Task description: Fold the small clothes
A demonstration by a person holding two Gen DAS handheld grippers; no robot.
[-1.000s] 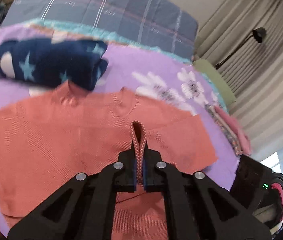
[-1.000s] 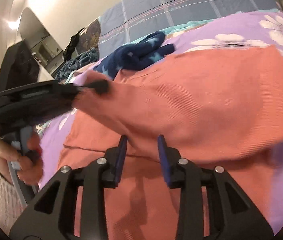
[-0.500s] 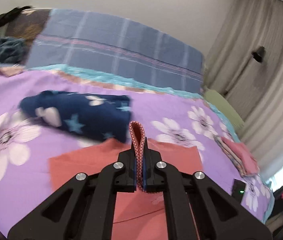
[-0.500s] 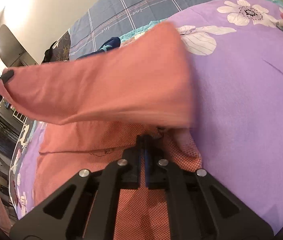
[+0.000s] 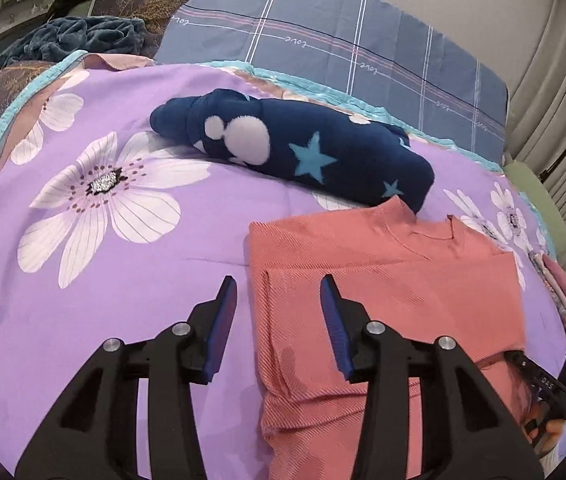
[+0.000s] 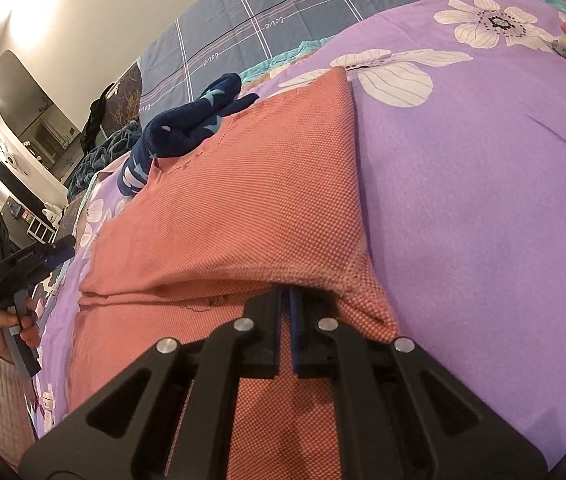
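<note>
Garment: coral knit top (image 5: 387,280) lies flat on the purple flowered bedspread (image 5: 95,264), toward its near right part; one side already laid over the middle, neckline toward the head of the bed.
Left gripper (image 5: 279,308): jaws opening, nothing between the pads; it hangs over the folded left edge of the top, one finger above bare bedspread, the other above the cloth.
Right gripper (image 6: 286,300): clenched, tips tucked under the overlapping layer at the top's right side; it looks pinched on a fold of the cloth, though the cover hides the contact.
Handling, judged: light, soft and limp; the textured knit should not slip in the pads but will sag and crease if lifted by one point.
Where to grip, judged: at a hem corner or the doubled fold edge, both layers at once, one gripper per side.
Neighbour: navy fleece bundle (image 5: 303,152) with stars, touching the neckline or just beside it.
Writing: the blue checked pillow (image 5: 363,40) at the head of the bed repeats the word "love" along its lines.
Brands: a small white mark on the right gripper's body, too small to read.
</note>
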